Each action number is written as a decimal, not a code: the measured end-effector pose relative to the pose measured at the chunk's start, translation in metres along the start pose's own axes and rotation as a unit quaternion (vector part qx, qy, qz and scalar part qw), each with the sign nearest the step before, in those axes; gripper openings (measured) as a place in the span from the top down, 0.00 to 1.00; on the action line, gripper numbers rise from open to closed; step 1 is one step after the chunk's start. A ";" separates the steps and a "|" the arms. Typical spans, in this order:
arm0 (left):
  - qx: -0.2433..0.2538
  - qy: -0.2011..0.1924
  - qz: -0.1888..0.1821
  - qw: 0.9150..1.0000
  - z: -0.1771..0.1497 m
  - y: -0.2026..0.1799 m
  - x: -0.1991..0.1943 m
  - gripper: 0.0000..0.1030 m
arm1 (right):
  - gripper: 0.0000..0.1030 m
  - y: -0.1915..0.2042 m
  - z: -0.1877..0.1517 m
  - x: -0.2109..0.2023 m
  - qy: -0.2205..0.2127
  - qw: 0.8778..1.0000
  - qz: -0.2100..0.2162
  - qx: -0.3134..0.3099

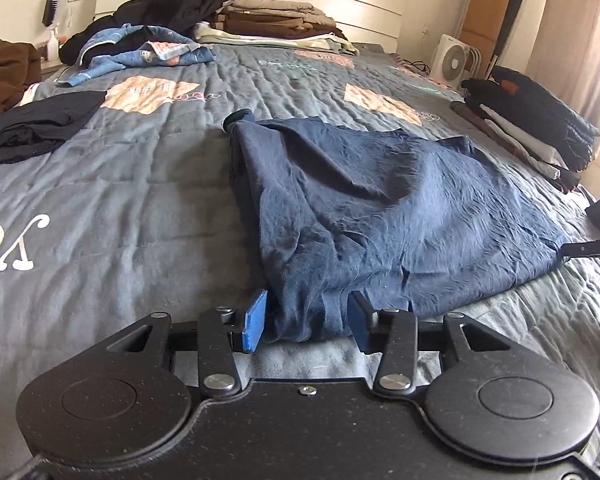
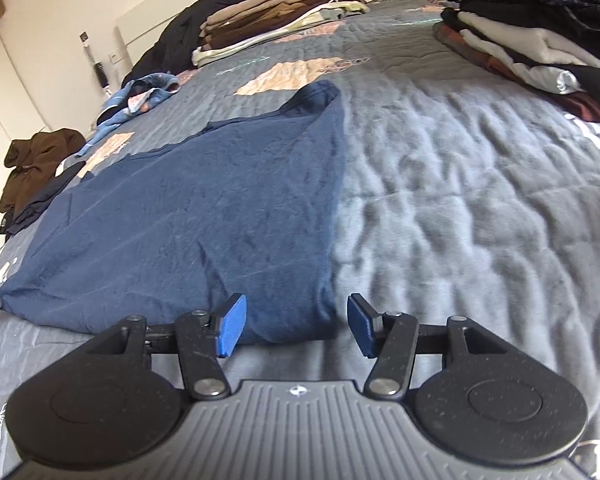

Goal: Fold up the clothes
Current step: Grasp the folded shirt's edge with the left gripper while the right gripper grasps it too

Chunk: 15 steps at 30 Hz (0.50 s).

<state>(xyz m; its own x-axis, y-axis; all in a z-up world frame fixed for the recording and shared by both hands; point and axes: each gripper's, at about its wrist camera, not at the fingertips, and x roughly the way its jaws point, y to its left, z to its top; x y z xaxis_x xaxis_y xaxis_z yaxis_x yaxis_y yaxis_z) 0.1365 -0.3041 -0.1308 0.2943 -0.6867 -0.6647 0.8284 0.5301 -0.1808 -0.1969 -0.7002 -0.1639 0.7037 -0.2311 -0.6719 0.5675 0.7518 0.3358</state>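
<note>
A navy blue garment point(image 1: 372, 204) lies spread on the grey quilted bed, wrinkled, with one sleeve end pointing away. My left gripper point(image 1: 308, 320) is at its near left corner, its blue pads apart, with a bunched fold of the cloth between them. My right gripper point(image 2: 296, 328) is at the garment's point(image 2: 204, 216) near right corner, its pads apart, with the cloth edge lying between them. The right gripper's tip shows at the far right edge of the left wrist view point(image 1: 592, 249).
A folded stack point(image 1: 540, 136) sits on the bed's right side, also seen in the right wrist view point(image 2: 540, 40). Another folded stack point(image 1: 268, 24) and loose dark clothes point(image 1: 188, 4) lie by the headboard. A blue patterned garment point(image 1: 148, 54) and a dark garment point(image 1: 36, 124) lie left. A fan point(image 1: 454, 60) stands beside the bed.
</note>
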 end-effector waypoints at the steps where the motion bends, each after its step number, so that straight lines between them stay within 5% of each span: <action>1: 0.000 0.004 -0.002 1.000 0.000 0.001 0.000 0.73 | 0.54 0.000 -0.001 0.001 -0.002 1.000 0.003 0.006; 3: 0.000 0.013 -0.007 1.000 -0.001 0.002 0.000 0.89 | 0.85 -0.002 -0.001 0.001 -0.004 1.000 0.016 0.024; 9: -0.021 0.013 -0.048 0.999 0.004 0.015 -0.020 0.94 | 0.92 -0.016 0.006 -0.016 -0.026 0.994 0.062 0.092; 15: 0.005 0.041 -0.054 0.998 0.003 0.010 -0.025 0.93 | 0.93 -0.004 0.020 -0.041 -0.022 0.998 0.045 0.034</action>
<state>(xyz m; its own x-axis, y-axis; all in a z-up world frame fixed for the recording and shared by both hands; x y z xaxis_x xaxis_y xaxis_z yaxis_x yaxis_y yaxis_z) 0.1392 -0.2835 -0.1137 0.1639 -0.6968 -0.6983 0.8584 0.4496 -0.2471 -0.2195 -0.7065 -0.1245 0.7710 -0.1926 -0.6070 0.5276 0.7269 0.4395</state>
